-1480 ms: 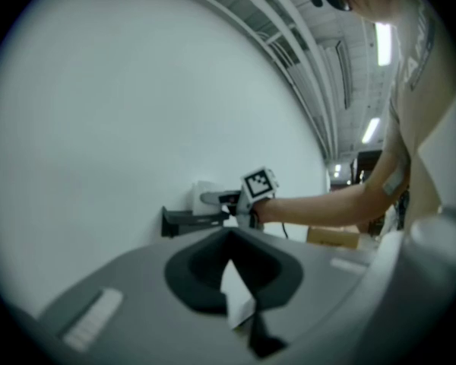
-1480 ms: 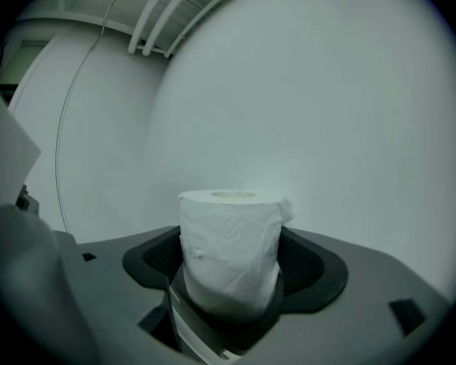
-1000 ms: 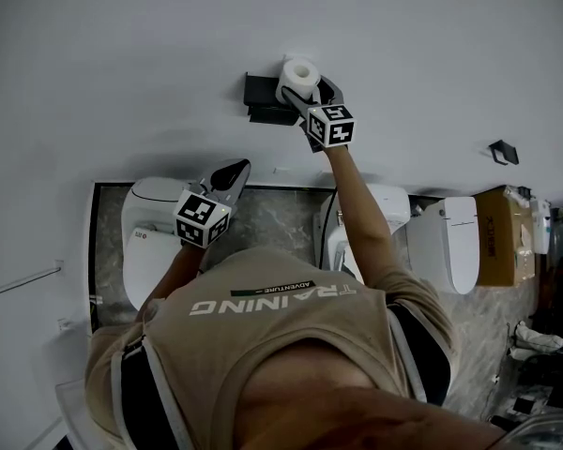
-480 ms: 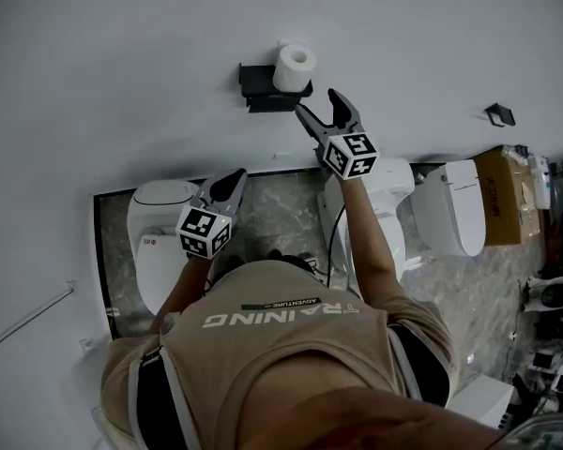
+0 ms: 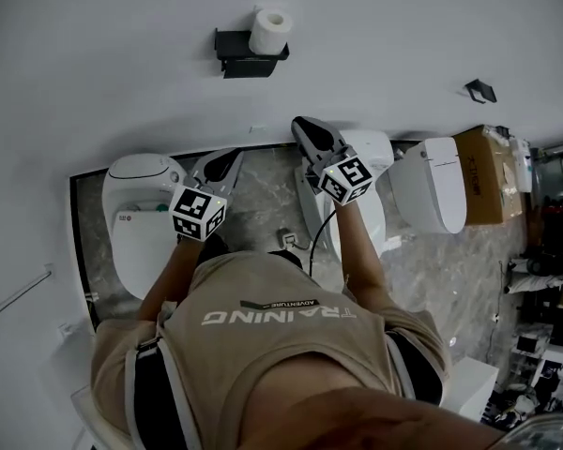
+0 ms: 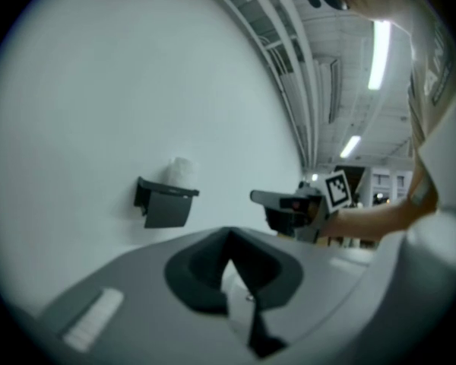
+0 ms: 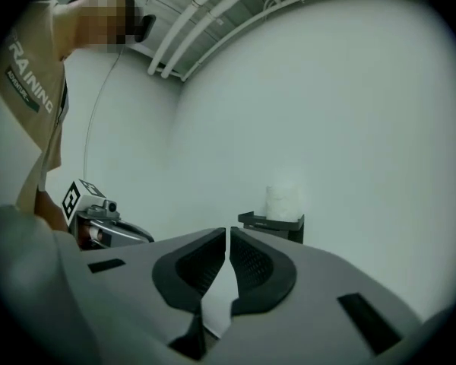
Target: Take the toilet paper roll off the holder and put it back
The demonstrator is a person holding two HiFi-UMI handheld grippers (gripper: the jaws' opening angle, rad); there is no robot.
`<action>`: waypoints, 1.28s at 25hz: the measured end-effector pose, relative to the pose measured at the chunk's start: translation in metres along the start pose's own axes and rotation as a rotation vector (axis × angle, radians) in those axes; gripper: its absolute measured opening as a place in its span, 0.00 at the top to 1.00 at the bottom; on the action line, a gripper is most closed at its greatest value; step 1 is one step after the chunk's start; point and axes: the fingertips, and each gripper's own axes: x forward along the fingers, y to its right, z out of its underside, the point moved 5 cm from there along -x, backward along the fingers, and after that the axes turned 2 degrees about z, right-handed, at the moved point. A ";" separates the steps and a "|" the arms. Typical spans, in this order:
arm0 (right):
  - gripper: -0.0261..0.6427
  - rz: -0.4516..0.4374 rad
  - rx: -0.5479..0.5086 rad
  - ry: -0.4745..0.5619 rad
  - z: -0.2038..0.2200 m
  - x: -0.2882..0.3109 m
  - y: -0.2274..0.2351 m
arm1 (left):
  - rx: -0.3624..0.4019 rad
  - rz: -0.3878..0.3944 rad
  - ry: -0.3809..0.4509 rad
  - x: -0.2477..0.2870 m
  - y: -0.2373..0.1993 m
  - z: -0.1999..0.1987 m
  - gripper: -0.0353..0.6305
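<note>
The roll [image 5: 270, 30] stands upright on the wall holder [image 5: 235, 52], well apart from the left claw [image 5: 233, 156], pressed together, and the right claw [image 5: 303, 125], just closed on nothing; light, soft and crushable, it likely wants a gentle pinch across its sides.

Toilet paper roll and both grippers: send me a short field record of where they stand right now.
roll: toilet paper roll stands upright on the black holder, no gripper touching it
left: left gripper shut, empty, short of the black holder
right: right gripper fingers just closed, shut, empty, short of the black holder
</note>
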 end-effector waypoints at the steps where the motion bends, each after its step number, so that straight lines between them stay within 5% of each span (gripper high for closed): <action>1: 0.92 -0.012 0.010 0.016 0.000 -0.010 -0.005 | 0.009 -0.009 0.001 -0.003 0.009 0.000 0.95; 8: 0.94 -0.120 -0.072 -0.035 0.022 -0.097 -0.063 | 0.010 -0.083 -0.023 -0.021 0.089 0.013 0.95; 17: 0.94 -0.081 0.086 -0.064 0.079 -0.200 -0.095 | -0.038 -0.105 -0.146 -0.049 0.194 0.065 0.95; 24: 0.94 0.019 0.348 0.015 0.095 -0.225 -0.122 | 0.031 -0.189 -0.150 -0.109 0.203 0.050 0.95; 29: 0.94 0.020 0.305 0.007 0.079 -0.240 -0.129 | -0.049 -0.173 -0.131 -0.119 0.208 0.064 0.95; 32: 0.94 0.007 0.332 0.044 0.067 -0.239 -0.146 | 0.000 -0.132 -0.103 -0.124 0.208 0.052 0.95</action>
